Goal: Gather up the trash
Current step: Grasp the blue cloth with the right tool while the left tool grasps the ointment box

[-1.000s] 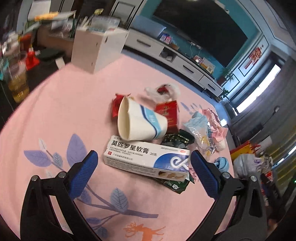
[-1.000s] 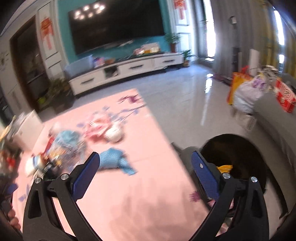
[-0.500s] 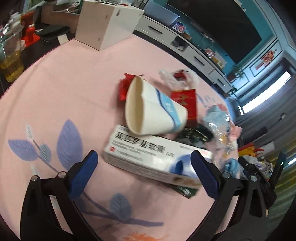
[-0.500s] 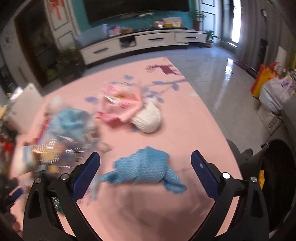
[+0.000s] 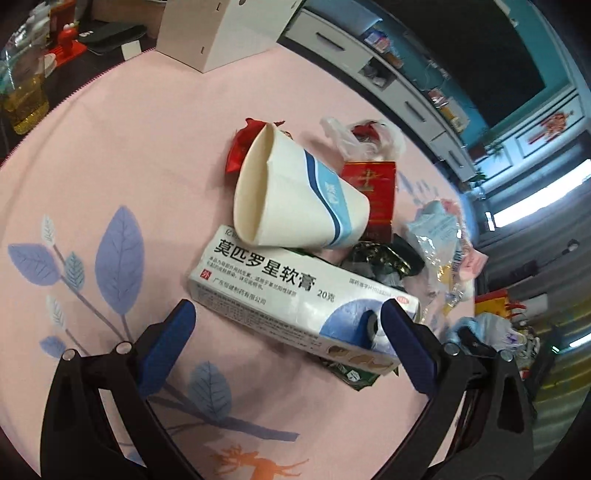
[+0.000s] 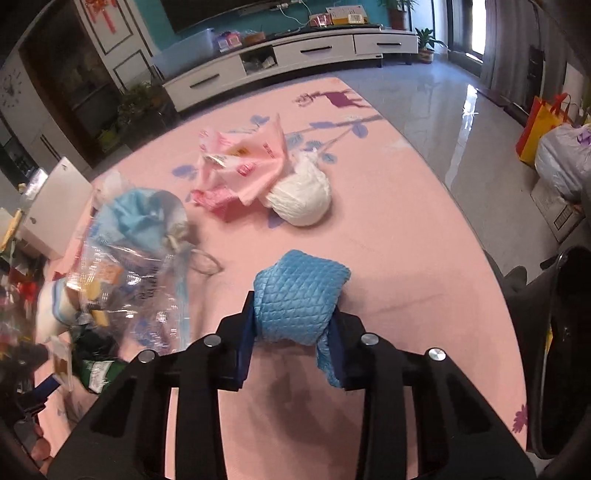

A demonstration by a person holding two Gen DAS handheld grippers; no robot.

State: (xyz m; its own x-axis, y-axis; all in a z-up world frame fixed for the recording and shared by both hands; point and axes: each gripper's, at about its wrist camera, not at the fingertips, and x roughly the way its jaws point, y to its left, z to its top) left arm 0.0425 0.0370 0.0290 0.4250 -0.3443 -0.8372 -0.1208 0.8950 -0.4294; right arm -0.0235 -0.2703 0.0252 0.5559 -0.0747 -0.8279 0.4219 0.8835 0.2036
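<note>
Trash lies on a pink rug (image 5: 110, 177). In the left wrist view my left gripper (image 5: 284, 325) is open, its fingers on either side of a white ointment box (image 5: 295, 295). A paper cup (image 5: 295, 199) lies on its side just beyond, with a red packet (image 5: 373, 184), a plastic bag (image 5: 362, 138) and dark wrappers (image 5: 380, 258). In the right wrist view my right gripper (image 6: 291, 328) is shut on a crumpled blue cloth (image 6: 301, 295). Beyond lie a white tissue ball (image 6: 303, 195), a pink wrapper (image 6: 243, 162) and a clear plastic bag (image 6: 136, 258).
A black bin (image 6: 561, 350) stands at the right edge of the right wrist view, off the rug. A white box (image 5: 225, 29) stands at the rug's far side. A TV cabinet (image 6: 288, 62) lines the far wall. Bags (image 6: 554, 144) sit on the tiled floor.
My right gripper swung from the bin to the rug and closed on the blue cloth. My left gripper moved forward until its fingers flank the ointment box.
</note>
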